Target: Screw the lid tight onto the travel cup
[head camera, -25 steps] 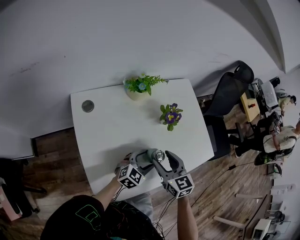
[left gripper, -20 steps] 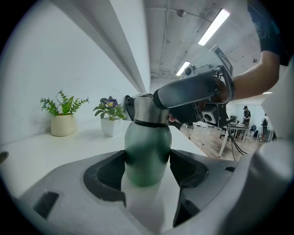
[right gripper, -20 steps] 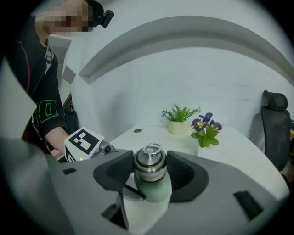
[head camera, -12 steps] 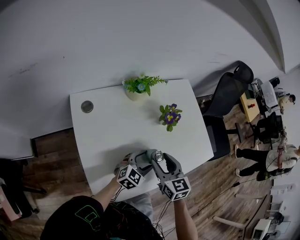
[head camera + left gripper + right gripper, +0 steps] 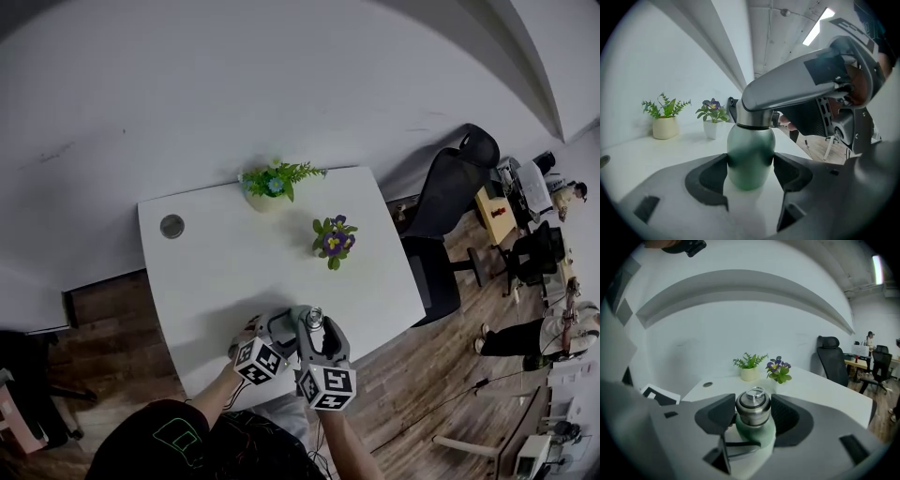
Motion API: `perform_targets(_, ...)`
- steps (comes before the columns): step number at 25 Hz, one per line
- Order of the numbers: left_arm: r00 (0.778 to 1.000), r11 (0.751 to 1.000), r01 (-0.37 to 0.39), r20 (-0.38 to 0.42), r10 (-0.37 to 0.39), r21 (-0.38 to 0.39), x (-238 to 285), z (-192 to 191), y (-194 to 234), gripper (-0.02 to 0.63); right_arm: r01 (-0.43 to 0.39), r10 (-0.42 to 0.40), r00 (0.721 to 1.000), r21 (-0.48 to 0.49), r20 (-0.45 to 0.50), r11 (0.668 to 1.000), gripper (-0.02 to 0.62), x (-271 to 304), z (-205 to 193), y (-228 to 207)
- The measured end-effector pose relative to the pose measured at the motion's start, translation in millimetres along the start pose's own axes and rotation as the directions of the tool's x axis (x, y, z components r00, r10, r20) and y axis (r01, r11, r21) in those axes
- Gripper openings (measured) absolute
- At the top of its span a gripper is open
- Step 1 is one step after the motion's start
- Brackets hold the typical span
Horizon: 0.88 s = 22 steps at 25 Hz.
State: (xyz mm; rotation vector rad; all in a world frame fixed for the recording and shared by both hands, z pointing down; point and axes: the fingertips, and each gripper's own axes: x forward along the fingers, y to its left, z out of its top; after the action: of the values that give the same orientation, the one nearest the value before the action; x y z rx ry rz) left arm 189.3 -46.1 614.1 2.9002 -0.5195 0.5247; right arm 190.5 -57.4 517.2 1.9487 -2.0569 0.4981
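The green travel cup [image 5: 750, 151] stands near the front edge of the white table [image 5: 234, 267]. My left gripper [image 5: 750, 165] is shut on its body, with a pad pressed on each side. The steel lid [image 5: 753, 405] with a ring on top sits on the cup's neck. My right gripper [image 5: 753, 417] reaches over from above. Its jaws have just been closing with the lid between them, and both pads now touch the lid's sides. In the head view the two grippers, left [image 5: 280, 328] and right [image 5: 317, 332], meet at the cup [image 5: 314, 318].
A green plant in a pale pot [image 5: 270, 182] and a purple-flowered plant [image 5: 331, 239] stand at the table's far side. A round cable hole [image 5: 172, 225] is at the far left corner. A black office chair [image 5: 452, 197] stands to the right, with desks and people beyond.
My right gripper has rolled about the lid; its marker cube has swung left, toward the left gripper's cube. The left gripper and the cup have kept still.
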Motion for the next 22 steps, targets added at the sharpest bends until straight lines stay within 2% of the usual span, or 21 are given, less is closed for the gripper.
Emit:
perform_targets(5, 0.997, 0.999, 0.018, -0.079, -0.015, 0.031, -3.3, 3.4, -1.3, 0.322, -0.047, 0.047, 0.998, -0.007, 0.029, 0.999, 0.253, -7.0, 8.9, -1.3)
perform_targets(10, 0.998, 0.996, 0.044, -0.058, -0.040, 0.078, -22.6, 21.8, -7.3, 0.322, -0.084, 0.087, 0.993, -0.041, 0.075, 0.996, 0.245, -16.6, 24.9, -0.7)
perform_targets(15, 0.995, 0.992, 0.067, -0.077, -0.059, 0.109, -44.9, 33.6, -6.3, 0.321, -0.068, 0.071, 0.988, -0.027, 0.139, 0.997, 0.175, -27.9, 47.3, -15.5)
perform_targets(18, 0.996, 0.992, 0.054, -0.081, -0.044, 0.118, -57.0, 43.1, 3.6, 0.300, -0.039, 0.038, 0.983, 0.001, 0.177, 0.999, 0.120, -35.1, 59.7, -30.7)
perform_targets(22, 1.000, 0.995, -0.011, -0.006, 0.012, 0.100, -71.0, 77.3, 25.1, 0.242, 0.012, -0.021, 0.975, 0.039, 0.223, 0.999, 0.035, -46.1, 74.5, -52.7)
